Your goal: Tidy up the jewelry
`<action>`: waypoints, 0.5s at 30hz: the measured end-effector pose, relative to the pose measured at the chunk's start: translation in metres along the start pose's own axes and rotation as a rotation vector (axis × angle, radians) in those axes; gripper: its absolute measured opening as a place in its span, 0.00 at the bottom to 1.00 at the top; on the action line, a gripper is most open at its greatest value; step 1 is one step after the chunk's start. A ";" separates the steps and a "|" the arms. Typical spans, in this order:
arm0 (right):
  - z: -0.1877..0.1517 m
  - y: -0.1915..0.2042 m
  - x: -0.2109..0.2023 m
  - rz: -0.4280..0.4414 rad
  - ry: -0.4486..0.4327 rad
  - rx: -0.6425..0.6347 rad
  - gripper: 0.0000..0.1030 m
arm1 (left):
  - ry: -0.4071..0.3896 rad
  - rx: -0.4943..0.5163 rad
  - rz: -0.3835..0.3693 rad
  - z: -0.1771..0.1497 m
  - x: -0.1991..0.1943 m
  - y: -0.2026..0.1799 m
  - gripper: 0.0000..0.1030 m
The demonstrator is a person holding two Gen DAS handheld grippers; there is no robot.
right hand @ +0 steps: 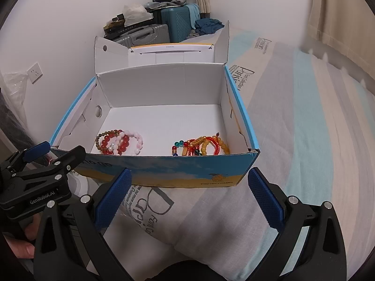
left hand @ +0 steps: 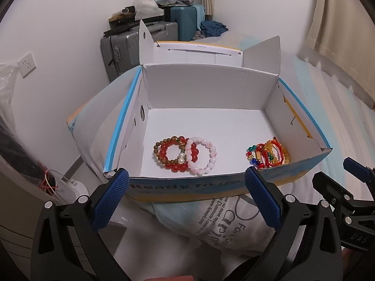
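Both the left tool (left hand: 187, 196) and right tool (right hand: 189, 194) hang open and empty before the shoebox (right hand: 164, 171), so the next move calls for reaching in over its near wall for the bead bracelets (left hand: 185, 155).

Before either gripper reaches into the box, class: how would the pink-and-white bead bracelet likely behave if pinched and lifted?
The pink-and-white bead bracelet is round beads on a loop, so it would probably sag, not stay stiff. Glossy beads may slip between pads. It overlaps the red bead bracelet, so that could drag along.
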State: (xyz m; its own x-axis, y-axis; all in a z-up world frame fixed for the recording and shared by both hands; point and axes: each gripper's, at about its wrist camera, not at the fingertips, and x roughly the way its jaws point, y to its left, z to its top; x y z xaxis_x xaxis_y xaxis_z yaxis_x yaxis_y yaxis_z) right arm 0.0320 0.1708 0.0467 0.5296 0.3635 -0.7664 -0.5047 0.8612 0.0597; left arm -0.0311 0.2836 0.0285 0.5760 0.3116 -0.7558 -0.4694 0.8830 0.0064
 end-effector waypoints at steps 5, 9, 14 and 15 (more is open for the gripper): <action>-0.002 -0.002 0.002 -0.002 0.004 0.006 0.93 | 0.005 0.022 0.008 -0.002 0.002 -0.003 0.94; -0.002 -0.002 0.003 -0.001 0.007 0.006 0.93 | 0.006 0.026 0.009 -0.003 0.003 -0.005 0.94; -0.003 -0.003 0.004 -0.004 0.008 0.011 0.93 | 0.004 0.037 0.021 -0.003 0.003 -0.006 0.94; -0.003 -0.003 0.004 -0.005 0.008 0.011 0.93 | 0.001 0.044 0.024 -0.003 0.002 -0.007 0.94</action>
State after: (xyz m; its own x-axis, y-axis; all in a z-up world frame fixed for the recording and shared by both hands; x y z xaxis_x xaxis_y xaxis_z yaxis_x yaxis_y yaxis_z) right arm 0.0337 0.1682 0.0414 0.5265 0.3565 -0.7718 -0.4943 0.8670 0.0633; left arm -0.0286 0.2765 0.0248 0.5645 0.3325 -0.7555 -0.4529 0.8900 0.0533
